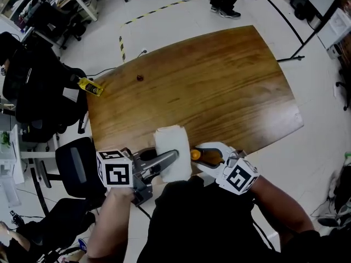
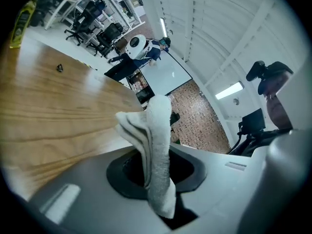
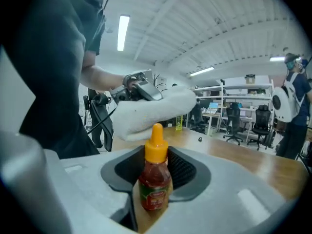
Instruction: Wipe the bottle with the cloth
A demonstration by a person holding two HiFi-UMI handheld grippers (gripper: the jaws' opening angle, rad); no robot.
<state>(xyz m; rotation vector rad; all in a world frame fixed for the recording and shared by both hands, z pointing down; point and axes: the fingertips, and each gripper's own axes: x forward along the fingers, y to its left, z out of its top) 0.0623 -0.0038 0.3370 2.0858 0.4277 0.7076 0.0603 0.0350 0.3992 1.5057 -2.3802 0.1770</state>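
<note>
At the near edge of the counter, you hold both task items up in front of your body. The left gripper has its jaws closed on the white cloth, which stands folded out past the jaw tips. The right gripper has its jaws clamped on the body of the bottle, a small bottle of red sauce. Its orange cap points out along the jaws toward the cloth. Cloth and cap sit just beside each other; contact cannot be confirmed. The step in hand appears to be the approach before the first wipe. For the next move, bring the cloth against the bottle and draw it along the exposed neck and shoulder, holding the bottle steady. The bottle's label is red and green; its print is too small to read.
</note>
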